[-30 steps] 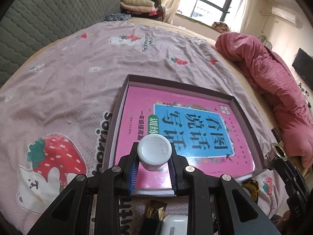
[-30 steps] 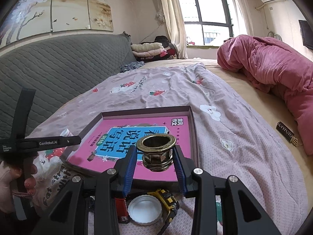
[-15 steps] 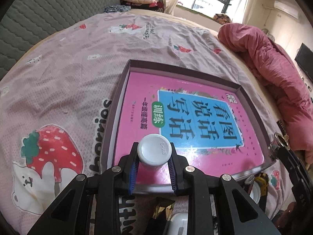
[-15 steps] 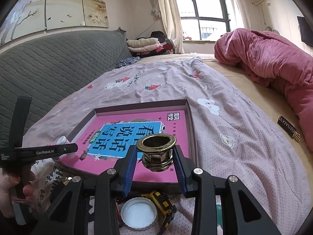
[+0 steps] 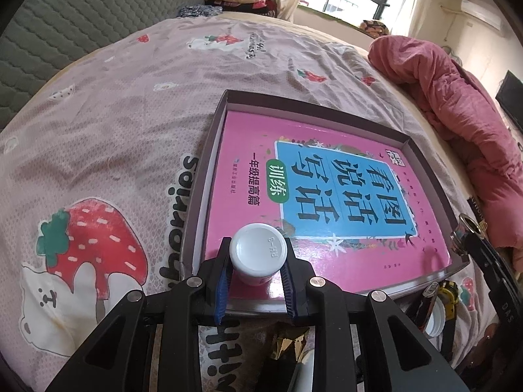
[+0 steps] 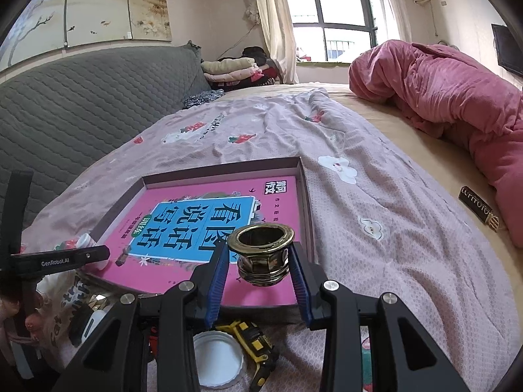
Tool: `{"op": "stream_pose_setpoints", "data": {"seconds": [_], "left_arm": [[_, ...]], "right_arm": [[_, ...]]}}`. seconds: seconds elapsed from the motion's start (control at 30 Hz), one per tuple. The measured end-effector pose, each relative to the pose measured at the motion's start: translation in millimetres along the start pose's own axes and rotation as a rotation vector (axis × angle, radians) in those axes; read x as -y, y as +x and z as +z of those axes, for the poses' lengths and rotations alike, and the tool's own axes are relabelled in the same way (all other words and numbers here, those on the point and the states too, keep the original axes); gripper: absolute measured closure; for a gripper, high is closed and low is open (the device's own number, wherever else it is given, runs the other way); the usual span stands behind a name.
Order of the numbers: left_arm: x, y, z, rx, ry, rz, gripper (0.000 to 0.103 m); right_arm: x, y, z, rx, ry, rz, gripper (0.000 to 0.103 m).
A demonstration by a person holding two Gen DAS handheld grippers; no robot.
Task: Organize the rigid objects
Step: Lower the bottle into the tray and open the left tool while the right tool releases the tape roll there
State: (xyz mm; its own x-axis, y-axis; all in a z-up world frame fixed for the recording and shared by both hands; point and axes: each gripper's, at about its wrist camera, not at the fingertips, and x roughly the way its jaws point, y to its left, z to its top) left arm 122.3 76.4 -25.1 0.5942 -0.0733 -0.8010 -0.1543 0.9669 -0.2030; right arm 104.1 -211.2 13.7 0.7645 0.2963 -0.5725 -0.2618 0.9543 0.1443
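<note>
Brass-coloured threaded metal ring [image 6: 261,254] is clamped by its flanks in the right tool [image 6: 260,269]; it is judged heavy, stiff and slick. A light white-capped plastic bottle [image 5: 256,253] is clamped in the left tool [image 5: 256,276]. Both are held above the shallow dark-rimmed tray [image 5: 209,150], whose low walls leave open room on the pink book [image 5: 248,150].

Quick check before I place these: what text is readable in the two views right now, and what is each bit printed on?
"看图说话写话" – blue panel of the pink book in the tray.
"训练" – green oval on the book.
"一年级提高篇" – beside it on the cover.
"GenRobot.AI" – left tongs seen from the right camera.
"...rries" – bedsheet, partly hidden.
Embossed code on the white bottle cap: too small.
Gold lettering on the dark bar: blurred.
</note>
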Motion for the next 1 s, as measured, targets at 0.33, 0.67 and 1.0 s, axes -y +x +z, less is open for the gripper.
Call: {"op": "stream_pose_setpoints", "data": {"seconds": [0.33, 0.67, 1.0], "left_arm": [[0.9, -0.8, -0.4, -0.002, 0.002, -0.010, 0.075], [-0.8, 0.4, -1.0, 0.017, -0.011, -0.018, 0.075], [-0.3, -1.8, -0.4, 0.023, -0.010, -0.012, 0.071]], "right_arm": [[-2.9, 19.1, -8.5, -0.066, -0.026, -0.020, 0.065], [-2.3, 15.4, -12.4, -0.060, -0.052, -0.041, 0.065], [0.4, 10.5, -13.1, -0.059, -0.041, -0.041, 0.065]]}}
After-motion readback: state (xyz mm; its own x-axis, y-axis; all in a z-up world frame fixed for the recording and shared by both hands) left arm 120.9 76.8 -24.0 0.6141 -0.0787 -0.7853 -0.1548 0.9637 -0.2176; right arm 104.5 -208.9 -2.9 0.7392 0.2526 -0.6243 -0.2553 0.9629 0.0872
